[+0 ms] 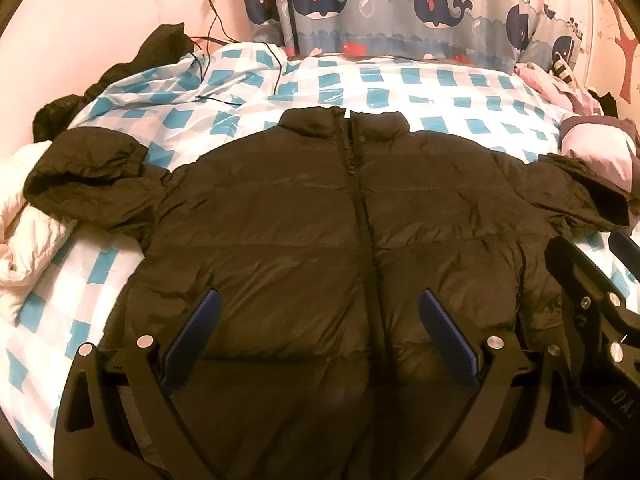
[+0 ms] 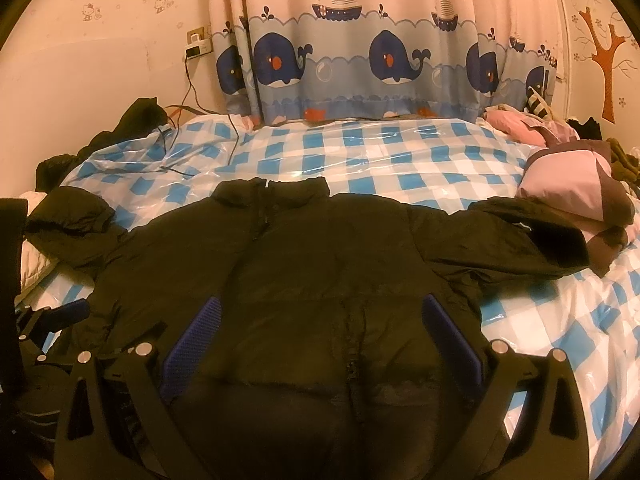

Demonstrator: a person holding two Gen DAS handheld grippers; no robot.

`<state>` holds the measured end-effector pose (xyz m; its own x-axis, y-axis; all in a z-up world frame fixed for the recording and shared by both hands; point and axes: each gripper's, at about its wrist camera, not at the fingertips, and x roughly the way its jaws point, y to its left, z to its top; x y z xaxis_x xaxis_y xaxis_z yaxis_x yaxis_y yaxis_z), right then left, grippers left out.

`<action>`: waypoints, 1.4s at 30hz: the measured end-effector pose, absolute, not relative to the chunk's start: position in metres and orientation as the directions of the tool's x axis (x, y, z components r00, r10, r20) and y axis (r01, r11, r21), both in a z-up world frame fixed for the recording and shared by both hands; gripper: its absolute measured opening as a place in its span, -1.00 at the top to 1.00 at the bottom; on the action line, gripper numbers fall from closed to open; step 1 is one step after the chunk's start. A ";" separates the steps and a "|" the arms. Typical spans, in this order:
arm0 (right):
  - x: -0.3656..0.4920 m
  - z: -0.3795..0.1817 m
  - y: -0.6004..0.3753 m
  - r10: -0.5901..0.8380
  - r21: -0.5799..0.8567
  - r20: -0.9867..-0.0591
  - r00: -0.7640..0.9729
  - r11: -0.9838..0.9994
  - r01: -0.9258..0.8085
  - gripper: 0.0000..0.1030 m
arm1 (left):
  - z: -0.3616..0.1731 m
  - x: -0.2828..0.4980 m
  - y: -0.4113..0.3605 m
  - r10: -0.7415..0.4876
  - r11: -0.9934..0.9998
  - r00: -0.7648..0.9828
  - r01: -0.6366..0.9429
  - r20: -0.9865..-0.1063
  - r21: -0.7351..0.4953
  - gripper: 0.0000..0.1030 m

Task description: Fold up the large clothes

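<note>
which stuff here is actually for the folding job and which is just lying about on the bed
For the job:
- black puffer jacket, spread flat and zipped
- left gripper, open above its hem
- right gripper, open above its hem

Lying about:
- pink and purple pillow
- white quilt
- dark garment by the wall
- charger cable
- whale curtain

A bed with a blue-white checked cover point(image 2: 360, 160) stands before a whale curtain point(image 2: 360, 60). A pink pillow point(image 2: 568, 184) lies on the right, a charger cable point(image 1: 216, 28) on the left.
</note>
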<state>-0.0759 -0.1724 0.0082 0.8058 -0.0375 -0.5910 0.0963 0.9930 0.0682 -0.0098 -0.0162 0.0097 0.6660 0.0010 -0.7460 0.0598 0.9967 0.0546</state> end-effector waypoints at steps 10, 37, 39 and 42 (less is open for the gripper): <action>-0.076 0.008 -0.186 -0.047 0.078 -0.608 0.793 0.990 0.118 -0.87 | 0.003 -0.005 -0.022 0.003 0.997 0.644 0.060 -0.765 0.054 -0.85; -0.077 0.008 -0.191 -0.031 0.090 -0.624 0.781 0.990 0.111 -0.87 | -0.002 -0.003 -0.034 0.023 0.993 0.633 0.076 -0.774 0.092 -0.85; -0.077 0.008 -0.191 -0.031 0.090 -0.624 0.781 0.990 0.111 -0.87 | -0.002 -0.003 -0.034 0.022 0.993 0.632 0.076 -0.775 0.091 -0.85; -0.077 0.008 -0.191 -0.030 0.090 -0.625 0.780 0.990 0.111 -0.87 | -0.002 -0.003 -0.034 0.021 0.993 0.631 0.078 -0.775 0.090 -0.85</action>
